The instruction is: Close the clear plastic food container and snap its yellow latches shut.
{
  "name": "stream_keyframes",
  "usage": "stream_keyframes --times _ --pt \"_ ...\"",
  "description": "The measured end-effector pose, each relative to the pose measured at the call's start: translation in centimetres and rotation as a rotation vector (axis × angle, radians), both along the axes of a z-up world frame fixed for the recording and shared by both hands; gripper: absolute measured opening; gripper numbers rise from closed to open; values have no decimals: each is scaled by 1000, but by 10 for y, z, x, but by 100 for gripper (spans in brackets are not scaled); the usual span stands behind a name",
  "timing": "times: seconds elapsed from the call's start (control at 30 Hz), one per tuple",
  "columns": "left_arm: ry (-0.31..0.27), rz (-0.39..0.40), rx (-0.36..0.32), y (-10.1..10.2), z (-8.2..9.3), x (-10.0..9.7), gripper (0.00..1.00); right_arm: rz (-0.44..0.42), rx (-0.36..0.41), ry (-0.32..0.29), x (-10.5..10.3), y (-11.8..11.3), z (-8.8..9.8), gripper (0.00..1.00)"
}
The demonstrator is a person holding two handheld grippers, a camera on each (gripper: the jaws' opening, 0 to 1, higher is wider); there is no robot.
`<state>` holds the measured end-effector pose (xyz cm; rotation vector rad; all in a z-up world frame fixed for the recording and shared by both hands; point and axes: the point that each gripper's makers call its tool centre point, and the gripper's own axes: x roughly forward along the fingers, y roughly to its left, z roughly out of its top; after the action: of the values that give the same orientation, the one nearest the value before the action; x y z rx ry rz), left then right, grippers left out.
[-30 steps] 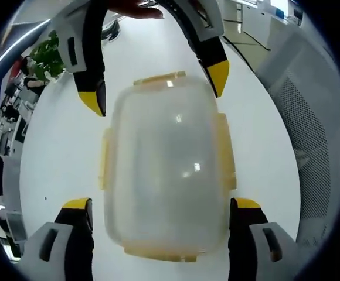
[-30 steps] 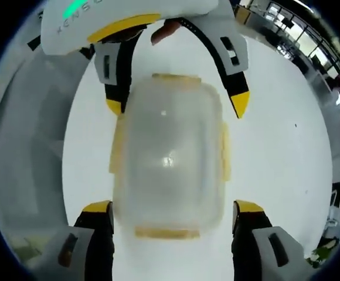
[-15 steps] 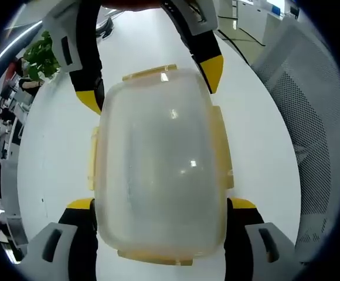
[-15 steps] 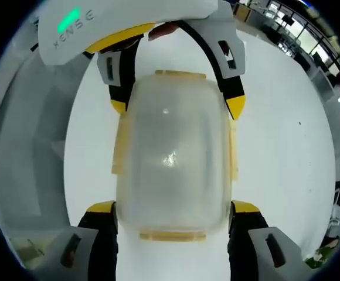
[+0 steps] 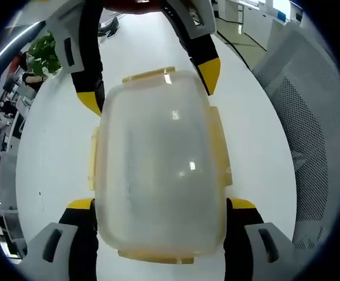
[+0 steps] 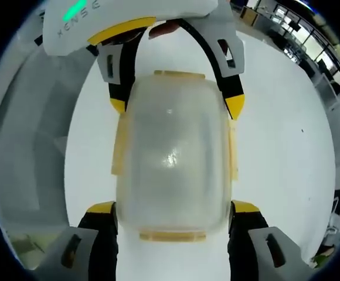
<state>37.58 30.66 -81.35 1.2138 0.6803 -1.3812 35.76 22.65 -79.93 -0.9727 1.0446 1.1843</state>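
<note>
I'm looking down on the clear plastic food container (image 5: pixel 158 170), lying on the white counter (image 5: pixel 53 158) between my two tools. The left gripper (image 5: pixel 158 205) is straddling the near end, its yellow-tipped jaws spread wide on either side of the walls; I can't tell whether the tips are touching the plastic. The right gripper (image 6: pixel 173 208) is doing the same from the opposite end, jaws released and gripping nothing — each tool also appearing at the top of the other's view.

The lid is sitting on the box, frosted and slightly domed with rounded corners; yellow latches (image 5: pixel 218 149) are running along all four edges and appear to be flaring outward, so I'm judging them not yet snapped. This looks light, thin-walled and smooth — likely to skate on the glossy counter if pushed from one side only. I'd brace it across the walls with one tool and press each stiff flap downward with the other; squeezing the lid itself would flex it.
</note>
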Motion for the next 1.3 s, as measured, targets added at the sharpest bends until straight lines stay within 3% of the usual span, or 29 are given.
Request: stream_keyframes --times 1.3 --pt "4 69 -24 47 0 -5 90 50 33 3 -2 48 1 77"
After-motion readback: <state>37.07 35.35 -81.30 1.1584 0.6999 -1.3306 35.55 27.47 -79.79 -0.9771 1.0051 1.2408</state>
